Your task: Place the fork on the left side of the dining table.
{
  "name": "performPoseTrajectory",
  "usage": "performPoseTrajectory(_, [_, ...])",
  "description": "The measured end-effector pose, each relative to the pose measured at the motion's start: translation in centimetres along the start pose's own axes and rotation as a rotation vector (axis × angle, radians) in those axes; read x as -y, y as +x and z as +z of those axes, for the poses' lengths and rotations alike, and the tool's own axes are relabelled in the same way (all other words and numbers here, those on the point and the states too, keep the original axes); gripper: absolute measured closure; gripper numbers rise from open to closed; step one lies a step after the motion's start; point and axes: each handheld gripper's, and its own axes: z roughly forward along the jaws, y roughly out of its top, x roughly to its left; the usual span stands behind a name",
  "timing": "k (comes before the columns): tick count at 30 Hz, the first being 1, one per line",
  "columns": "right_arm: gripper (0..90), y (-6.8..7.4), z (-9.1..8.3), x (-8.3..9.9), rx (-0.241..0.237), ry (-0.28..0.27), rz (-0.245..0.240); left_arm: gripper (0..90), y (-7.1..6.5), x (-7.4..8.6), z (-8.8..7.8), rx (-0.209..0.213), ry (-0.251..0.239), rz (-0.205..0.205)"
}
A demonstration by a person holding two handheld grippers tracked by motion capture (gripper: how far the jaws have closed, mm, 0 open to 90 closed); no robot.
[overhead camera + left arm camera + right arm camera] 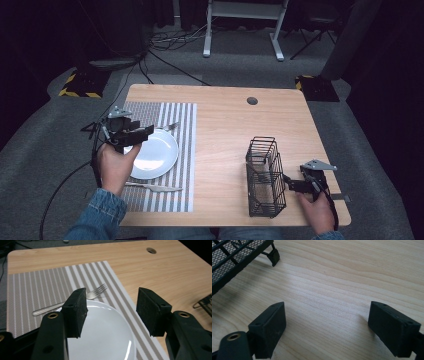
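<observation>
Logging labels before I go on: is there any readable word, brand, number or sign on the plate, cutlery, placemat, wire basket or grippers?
None readable.
Round white plate: blank.
Silver metal fork: no stamp visible.
Grey striped woven placemat: stripes only.
Black wire mesh basket: no tag.
Left gripper and right gripper: plain black fingers.

The table [225,125] is pale wood with a fine brown grain and one dark round hole [252,100] toward its far edge. On the table's left part lies a placemat [185,150] striped grey and white, plainer grey weave at its far left. A glossy white plate [157,155] sits on the placemat, with a silver fork [75,300] beyond the plate and a silver knife [152,187] before it. The wire basket [265,175] right of the placemat is black. Both grippers, left gripper [137,134] and right gripper [292,185], are matte black with brass-coloured rivets; the sleeve [100,215] is blue denim.
</observation>
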Motion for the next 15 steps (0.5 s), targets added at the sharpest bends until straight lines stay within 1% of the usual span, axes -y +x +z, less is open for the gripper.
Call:
performPoseTrajectory(6, [14.8,0.0,0.0,0.0,0.000,0.000,0.000,39.6,-3.3,0.6,-1.0,0.050,-0.014,0.050])
performPoseTrajectory(8, [14.8,0.0,0.0,0.0,0.001,0.000,-0.001,38.8,-4.3,1.0,-1.0,0.067,-0.016,0.060])
performPoseTrajectory(10, [14.8,0.0,0.0,0.0,0.001,0.000,-0.001,38.2,-5.1,1.4,-0.9,0.082,-0.011,0.082])
performPoseTrajectory(13, [14.8,0.0,0.0,0.0,0.001,-0.001,-0.001,38.3,-6.1,2.1,-0.8,0.102,-0.028,0.082])
performPoseTrajectory(15, [14.8,0.0,0.0,0.0,0.001,-0.001,-0.001,38.3,-6.7,2.7,-0.7,0.125,-0.035,0.069])
